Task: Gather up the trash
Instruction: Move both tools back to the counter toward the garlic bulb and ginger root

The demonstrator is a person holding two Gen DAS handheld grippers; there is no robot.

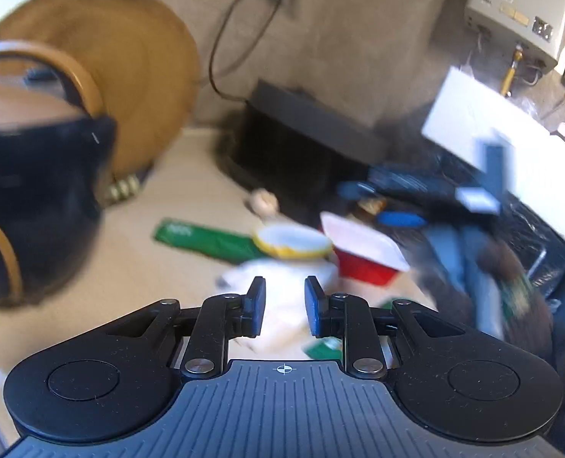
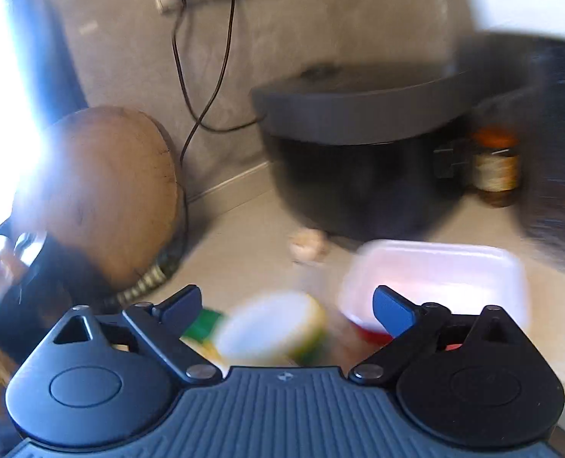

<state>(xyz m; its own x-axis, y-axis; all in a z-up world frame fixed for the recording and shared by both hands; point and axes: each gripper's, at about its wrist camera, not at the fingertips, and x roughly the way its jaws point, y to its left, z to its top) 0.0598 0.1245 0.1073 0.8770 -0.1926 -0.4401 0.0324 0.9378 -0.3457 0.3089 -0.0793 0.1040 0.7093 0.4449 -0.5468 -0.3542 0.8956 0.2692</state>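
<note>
Trash lies on the bench ahead of both grippers: yellow cup (image 2: 278, 328), red tray (image 2: 435, 278), green wrapper (image 1: 206, 238). Right gripper (image 2: 288, 307) wide, empty; left gripper (image 1: 284, 299) narrow, empty. Approach step; next, descend onto the cup just ahead.

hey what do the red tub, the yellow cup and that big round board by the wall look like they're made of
Red tub: likely thin plastic, glossy red wall with a white rim and inside. Yellow cup: probably plastic or coated paper, yellow outside, white inside; the blur leaves it open. Round board: looks like wood, matte brown, with a crack at its edge in the right wrist view.
</note>
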